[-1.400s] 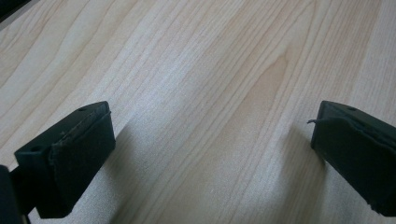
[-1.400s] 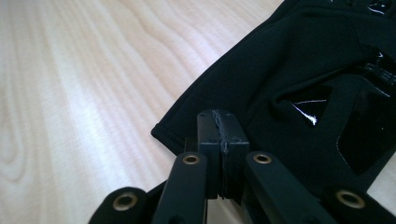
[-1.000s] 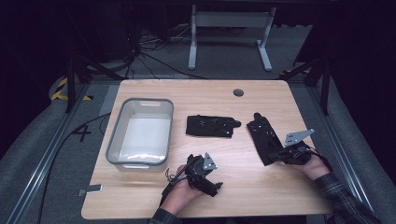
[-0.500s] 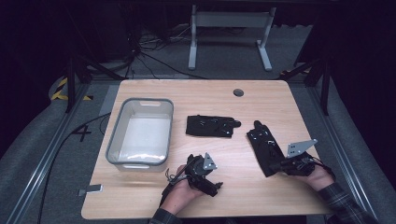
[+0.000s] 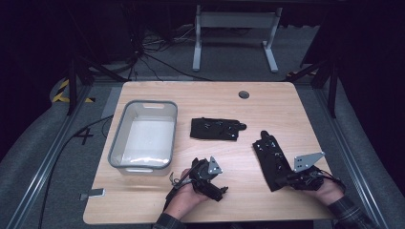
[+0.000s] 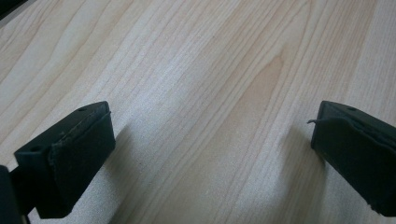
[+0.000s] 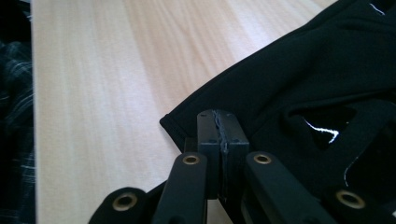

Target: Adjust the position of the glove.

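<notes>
Two black gloves lie on the wooden table (image 5: pixel 200 95). One glove (image 5: pixel 215 129) rests flat near the middle. The other glove (image 5: pixel 271 155) lies at the right, its cuff toward the front edge. My right gripper (image 5: pixel 288 180) is shut on that cuff; in the right gripper view the closed jaw tips (image 7: pixel 219 122) sit at the hem of the glove (image 7: pixel 303 70). My left gripper (image 5: pixel 219 190) rests low at the front centre, open, and in the left gripper view (image 6: pixel 212 140) there is just bare wood between its fingers (image 6: pixel 70 149).
A clear plastic bin (image 5: pixel 116 143) stands at the table's left. A small round hole (image 5: pixel 244 94) sits near the far edge. Beyond the table are a grey stand (image 5: pixel 234 19), cables and dark floor. A plaid sleeve (image 5: pixel 348 212) enters at the lower right.
My right gripper has moved toward the front edge of the table and the right glove has slid along with it. The left gripper stayed where it was.
</notes>
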